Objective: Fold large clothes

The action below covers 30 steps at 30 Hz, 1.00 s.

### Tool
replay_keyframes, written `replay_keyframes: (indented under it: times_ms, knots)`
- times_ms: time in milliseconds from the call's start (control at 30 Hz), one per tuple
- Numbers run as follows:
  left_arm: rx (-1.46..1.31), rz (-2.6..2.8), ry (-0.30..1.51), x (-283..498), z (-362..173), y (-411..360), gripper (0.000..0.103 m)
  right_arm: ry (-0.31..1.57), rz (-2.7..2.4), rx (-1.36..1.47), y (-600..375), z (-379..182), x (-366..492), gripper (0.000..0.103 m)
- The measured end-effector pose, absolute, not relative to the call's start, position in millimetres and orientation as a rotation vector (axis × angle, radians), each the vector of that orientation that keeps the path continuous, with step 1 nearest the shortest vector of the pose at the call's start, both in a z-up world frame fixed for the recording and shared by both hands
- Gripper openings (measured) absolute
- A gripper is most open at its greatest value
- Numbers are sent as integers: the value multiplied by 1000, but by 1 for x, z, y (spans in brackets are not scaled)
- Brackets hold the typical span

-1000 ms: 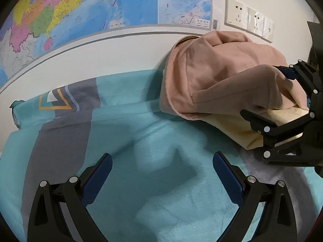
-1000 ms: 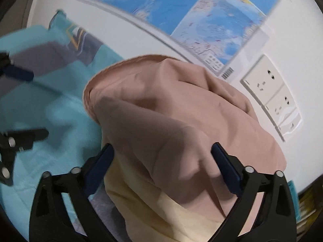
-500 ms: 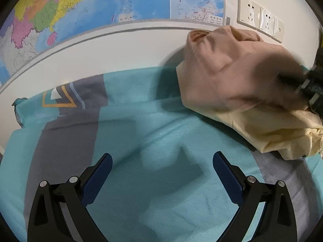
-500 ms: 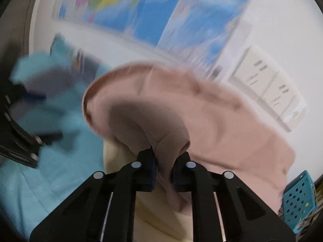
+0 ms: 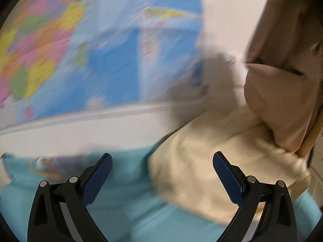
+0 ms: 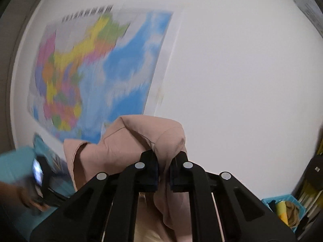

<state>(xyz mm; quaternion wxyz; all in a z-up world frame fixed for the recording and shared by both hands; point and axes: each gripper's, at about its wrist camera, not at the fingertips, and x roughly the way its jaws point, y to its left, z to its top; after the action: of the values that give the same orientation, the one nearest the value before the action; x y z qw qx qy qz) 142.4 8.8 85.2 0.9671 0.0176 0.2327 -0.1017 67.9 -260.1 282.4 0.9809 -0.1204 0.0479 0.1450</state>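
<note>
A large garment, dusty pink (image 6: 141, 137) outside and pale cream (image 5: 212, 155) inside, hangs lifted off the teal and grey bed cover (image 5: 129, 205). My right gripper (image 6: 163, 161) is shut on a bunched fold of the pink cloth and holds it high in front of the wall. In the left wrist view the pink part (image 5: 282, 92) hangs at the right, with the cream part draping down to the bed. My left gripper (image 5: 161, 173) is open with nothing between its fingers, low over the bed and left of the cream cloth. The view is motion-blurred.
A coloured wall map (image 5: 90, 50) covers the wall behind the bed, also seen as the map (image 6: 97, 70) in the right wrist view. A blue basket (image 6: 282, 207) with items sits low at the right. A person's hand (image 6: 28, 197) holds the other gripper at lower left.
My right gripper closed on the pink cloth and rose sharply, pulling the garment up off the bed. My left gripper lifted and tilted up, staying open.
</note>
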Motion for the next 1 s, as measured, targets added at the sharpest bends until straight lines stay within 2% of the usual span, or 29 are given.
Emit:
replay_keyframes:
  times_ms: [133, 333, 500, 733, 833, 1000]
  knots:
    - [40, -371, 412, 154, 96, -31, 96, 29, 274, -182, -295, 317, 41, 7]
    - [38, -717, 316, 146, 104, -92, 96, -7, 267, -92, -335, 339, 17, 7]
    - [102, -1013, 199, 117, 94, -120, 96, 57, 255, -85, -348, 333, 16, 7]
    - [213, -1222, 137, 78, 78, -131, 96, 124, 263, -63, -358, 315, 23, 7]
    - [280, -1193, 125, 71, 75, -147, 96, 126, 272, -47, -361, 311, 22, 7]
    - [210, -1036, 232, 122, 74, -178, 96, 119, 289, -50, -363, 310, 15, 7]
